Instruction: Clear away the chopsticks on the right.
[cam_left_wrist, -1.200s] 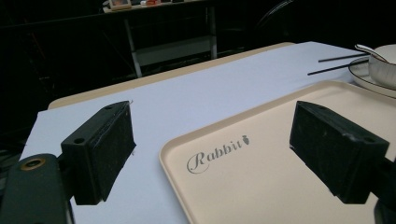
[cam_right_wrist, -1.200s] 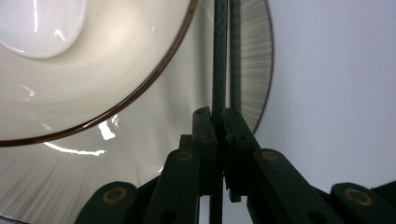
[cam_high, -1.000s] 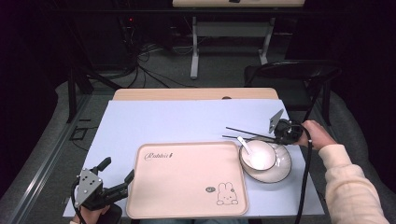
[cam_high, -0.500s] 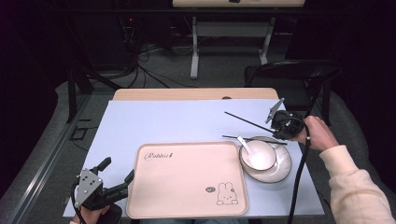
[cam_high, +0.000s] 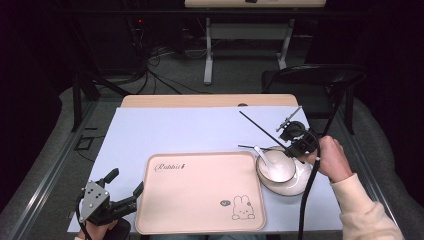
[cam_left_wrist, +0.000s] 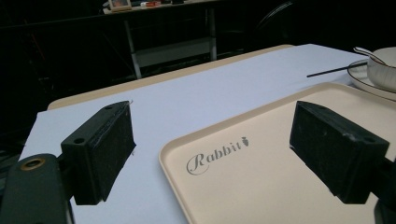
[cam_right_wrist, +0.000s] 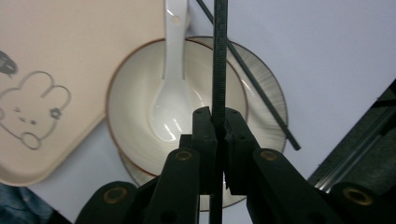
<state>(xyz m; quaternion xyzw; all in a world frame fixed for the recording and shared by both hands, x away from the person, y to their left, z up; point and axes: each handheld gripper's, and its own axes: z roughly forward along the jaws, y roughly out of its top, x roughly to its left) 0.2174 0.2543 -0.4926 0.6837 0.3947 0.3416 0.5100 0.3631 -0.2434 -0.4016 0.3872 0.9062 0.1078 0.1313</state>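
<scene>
Down at the near left corner of the table, the left gripper (cam_high: 125, 195) rests with its jaws spread wide, nothing between them; its own view shows the two black pads (cam_left_wrist: 100, 149) straddling the corner of the beige tray (cam_left_wrist: 261, 172), one over the pale blue table cover (cam_left_wrist: 196, 107), the other over the tray's "Rabbit" lettering. Beyond its right pad, that view catches the edge of the white bowl (cam_left_wrist: 385, 67) with a spoon handle and a dark stick lying beside it.

Right of the tray, the high view shows the right gripper (cam_high: 287, 142) raised above the bowl (cam_high: 276, 167), a black chopstick (cam_high: 257, 127) slanting up and away from it. The right gripper view settles the grip: jaws pinched tight on that chopstick (cam_right_wrist: 218, 60), directly over the bowl (cam_right_wrist: 135, 116), where a white spoon (cam_right_wrist: 170, 93) lies. A second chopstick (cam_right_wrist: 261, 93) lies past the jaws, apparently across the plate (cam_right_wrist: 268, 84) under the bowl, though whether it touches the rim is hard to tell.
</scene>
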